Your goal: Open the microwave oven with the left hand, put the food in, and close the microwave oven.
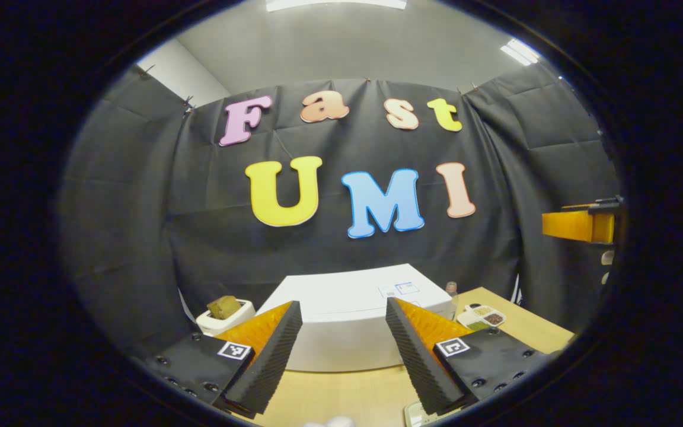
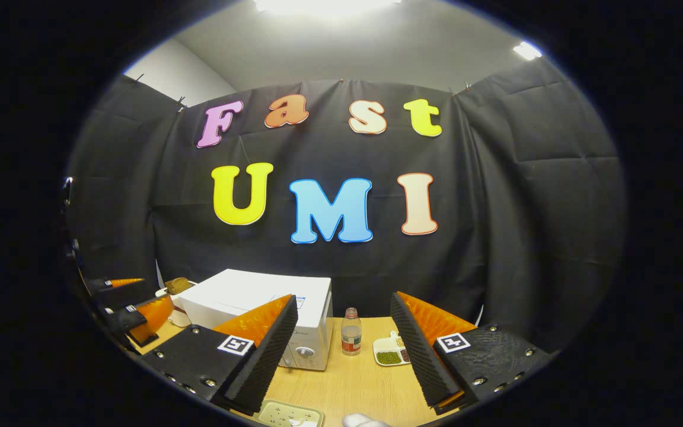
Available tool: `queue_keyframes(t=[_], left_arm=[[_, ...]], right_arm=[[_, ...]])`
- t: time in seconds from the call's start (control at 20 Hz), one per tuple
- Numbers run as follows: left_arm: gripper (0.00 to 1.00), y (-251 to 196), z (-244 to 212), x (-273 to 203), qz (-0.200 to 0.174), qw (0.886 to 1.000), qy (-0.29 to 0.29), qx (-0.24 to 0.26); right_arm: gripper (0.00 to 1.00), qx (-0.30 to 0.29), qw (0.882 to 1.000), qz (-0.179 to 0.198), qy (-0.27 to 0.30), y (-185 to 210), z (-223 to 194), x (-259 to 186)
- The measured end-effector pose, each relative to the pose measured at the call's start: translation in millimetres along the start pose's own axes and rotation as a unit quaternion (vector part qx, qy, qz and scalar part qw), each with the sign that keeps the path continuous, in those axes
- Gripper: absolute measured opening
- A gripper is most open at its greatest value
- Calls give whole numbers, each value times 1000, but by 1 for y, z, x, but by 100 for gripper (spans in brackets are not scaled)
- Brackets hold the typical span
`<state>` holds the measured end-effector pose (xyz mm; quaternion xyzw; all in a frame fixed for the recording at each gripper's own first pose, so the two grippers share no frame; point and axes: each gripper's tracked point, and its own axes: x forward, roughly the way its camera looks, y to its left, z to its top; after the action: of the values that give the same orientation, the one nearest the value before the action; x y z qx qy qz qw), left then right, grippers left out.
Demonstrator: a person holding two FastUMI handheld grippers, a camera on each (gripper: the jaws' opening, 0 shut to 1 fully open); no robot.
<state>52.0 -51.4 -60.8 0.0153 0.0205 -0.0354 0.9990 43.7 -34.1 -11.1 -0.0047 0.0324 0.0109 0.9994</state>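
Observation:
A white microwave oven (image 1: pixel 341 332) stands on the wooden table straight ahead of my left gripper (image 1: pixel 341 305), which is open and holds nothing. Its door looks closed. In the right gripper view the microwave oven (image 2: pixel 246 296) sits left of centre, its knob facing the camera. A brown piece of food (image 1: pixel 224 306) rests in a white bowl to the left of the oven, and that food (image 2: pixel 178 285) peeks out behind the oven's far corner. My right gripper (image 2: pixel 342 299) is open and empty above the table. The left gripper (image 2: pixel 131 314) appears at the left edge.
A small bottle (image 2: pixel 351 332) and a white divided dish of beans (image 2: pixel 392 351) stand right of the oven. A pale plate (image 2: pixel 291 413) lies at the near table edge. Part of the other gripper (image 1: pixel 578 225) shows at the far right.

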Motion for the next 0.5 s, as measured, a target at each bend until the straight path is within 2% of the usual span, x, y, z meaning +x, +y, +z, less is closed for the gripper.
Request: queue_keyframes(t=[0.1, 0.15, 0.3, 0.4, 0.5], left_arm=[[97, 13, 18, -19, 4, 1000, -9, -6], [100, 21, 22, -27, 10, 1000, -8, -4], [95, 33, 34, -45, 15, 1000, -19, -16], [95, 44, 38, -54, 20, 999, -21, -20], [99, 48, 45, -62, 22, 999, -26, -25]], right_arm=[[96, 8, 1000, -6, -6, 2, 8, -11], [96, 10, 1000, -8, -8, 3, 11, -15], [96, 0, 1000, -16, -15, 3, 18, -28], [96, -2, 1000, -19, -19, 5, 22, -34], [96, -3, 1000, -20, -21, 9, 24, -39]])
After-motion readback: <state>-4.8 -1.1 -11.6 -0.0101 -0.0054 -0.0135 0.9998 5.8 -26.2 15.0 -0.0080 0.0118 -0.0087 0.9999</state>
